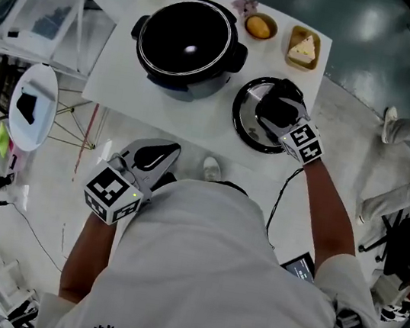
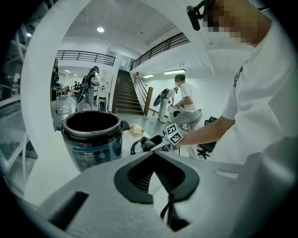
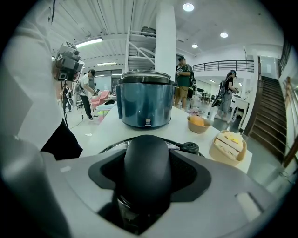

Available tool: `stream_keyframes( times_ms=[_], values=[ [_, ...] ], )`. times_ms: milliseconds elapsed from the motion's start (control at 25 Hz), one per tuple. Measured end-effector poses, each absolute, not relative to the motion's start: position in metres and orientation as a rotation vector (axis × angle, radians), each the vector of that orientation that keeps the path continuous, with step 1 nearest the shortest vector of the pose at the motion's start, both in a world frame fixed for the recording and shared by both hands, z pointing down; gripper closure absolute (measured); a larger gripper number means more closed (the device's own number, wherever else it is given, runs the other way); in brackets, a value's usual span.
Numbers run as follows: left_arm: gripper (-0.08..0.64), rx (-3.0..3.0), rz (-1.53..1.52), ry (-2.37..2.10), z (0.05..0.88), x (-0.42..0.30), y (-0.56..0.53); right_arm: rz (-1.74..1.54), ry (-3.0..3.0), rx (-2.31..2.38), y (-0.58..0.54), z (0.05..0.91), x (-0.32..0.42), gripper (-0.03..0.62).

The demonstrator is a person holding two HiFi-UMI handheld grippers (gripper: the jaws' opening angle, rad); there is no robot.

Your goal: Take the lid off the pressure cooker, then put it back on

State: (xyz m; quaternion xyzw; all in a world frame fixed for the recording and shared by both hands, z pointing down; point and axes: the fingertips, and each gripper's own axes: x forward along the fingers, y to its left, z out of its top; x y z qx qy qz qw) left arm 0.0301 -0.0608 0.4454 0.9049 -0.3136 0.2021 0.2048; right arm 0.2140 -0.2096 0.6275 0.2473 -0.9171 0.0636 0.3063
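**Head view, with both gripper views.** The pressure cooker stands open towards the far side of the white table. Its lid lies flat on the tabletop just to the cooker's right, close to the table's near edge and right side.

The right gripper is clenched on the lid's black handle, which fills the gap between its jaws. The left gripper hangs off the table, over the floor beside the near edge. Its jaws meet at the tips with nothing between them.

Bare tabletop lies in front of the cooker and between the cooker and the lid. A bowl and a food tray sit in the far right corner, behind the lid.

The floor is pale and glossy, and a cable trails across it. The room is a large hall with a staircase, a railed gallery and people standing in the background.
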Motion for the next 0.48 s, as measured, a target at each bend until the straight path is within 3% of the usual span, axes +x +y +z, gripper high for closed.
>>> stream_keyframes(
  times_ms=[480],
  values=[
    [0.554, 2.537, 0.538, -0.850, 0.446, 0.025, -0.062, 0.181, -2.427, 0.658, -0.205, 0.595, 0.224, 0.301]
  ],
)
